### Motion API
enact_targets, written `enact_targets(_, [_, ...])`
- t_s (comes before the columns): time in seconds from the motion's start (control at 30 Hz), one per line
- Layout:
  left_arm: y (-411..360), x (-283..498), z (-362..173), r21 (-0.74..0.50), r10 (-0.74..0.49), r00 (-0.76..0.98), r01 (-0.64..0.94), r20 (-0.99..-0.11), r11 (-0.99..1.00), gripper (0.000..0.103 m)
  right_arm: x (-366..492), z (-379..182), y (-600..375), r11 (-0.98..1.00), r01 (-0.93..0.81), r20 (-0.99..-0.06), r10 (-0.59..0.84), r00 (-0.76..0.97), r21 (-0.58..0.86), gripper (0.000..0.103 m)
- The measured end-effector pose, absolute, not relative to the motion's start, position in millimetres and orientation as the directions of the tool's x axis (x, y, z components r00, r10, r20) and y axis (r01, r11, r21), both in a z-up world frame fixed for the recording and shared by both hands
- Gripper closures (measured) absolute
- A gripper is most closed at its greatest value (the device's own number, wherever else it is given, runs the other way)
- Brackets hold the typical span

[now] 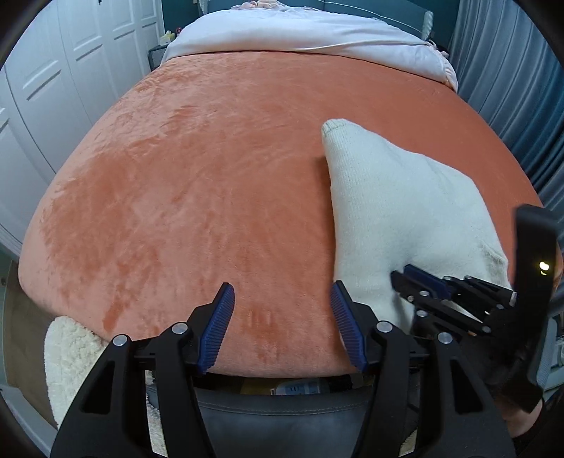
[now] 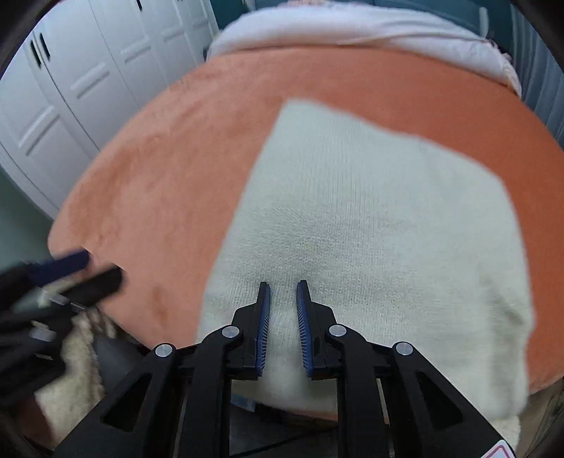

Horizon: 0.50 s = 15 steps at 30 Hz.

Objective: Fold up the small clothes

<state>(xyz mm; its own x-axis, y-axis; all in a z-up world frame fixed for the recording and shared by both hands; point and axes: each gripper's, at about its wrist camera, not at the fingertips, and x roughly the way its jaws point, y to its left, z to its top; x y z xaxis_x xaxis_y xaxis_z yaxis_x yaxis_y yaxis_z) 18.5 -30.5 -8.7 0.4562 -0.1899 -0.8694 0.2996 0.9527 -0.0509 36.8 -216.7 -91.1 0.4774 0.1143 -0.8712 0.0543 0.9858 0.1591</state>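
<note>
A cream knit garment (image 2: 370, 225) lies flat on the orange blanket (image 1: 197, 197) that covers the bed. In the right wrist view it fills the middle & the 3 o'clock side of the pic. One corner points up toward 12 o'clock. The near edge hangs by the bed's front edge at 6 o'clock.

The right gripper (image 2: 283, 285) is right over the garment, near its front edge. Its blue pads (image 2: 303, 317) stand close together w/ a thin gap, & cream knit shows thru that gap. Can't tell if the pads pinch the cloth or just sit above it; the pic is blurry.

The left gripper (image 1: 282, 292) is let go, jaws wide apart, w/ nothing but orange blanket between them. Its right pad (image 1: 347, 327) is just beside the garment's left edge, at about 4 o'clock in the left wrist view.

At 12 o'clock a pale pink duvet (image 1: 299, 31) sits at the far end of the bed. White closet doors (image 1: 53, 88) stand at 9–10 o'clock. A fluffy white rug (image 1: 70, 356) shows at 7 o'clock, below the bed edge.
</note>
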Motion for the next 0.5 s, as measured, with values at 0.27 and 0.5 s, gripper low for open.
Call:
enact_targets(0.27, [-44.5,18.4,-18.6,-0.05,-0.196,0.427,0.328,-0.883,0.943,0.048,-2.4,-60.9,-248.8,0.962,0.179,-0.845,0.08,0.529,0.204,0.091])
enact_targets(0.5, [-68.3,12.4,-16.5,-0.04,-0.212,0.428,0.377,-0.879,0.926,0.045,-32.8,-63.1,-277.8,0.923,0.295,-0.834,0.049,0.549,0.248,0.085])
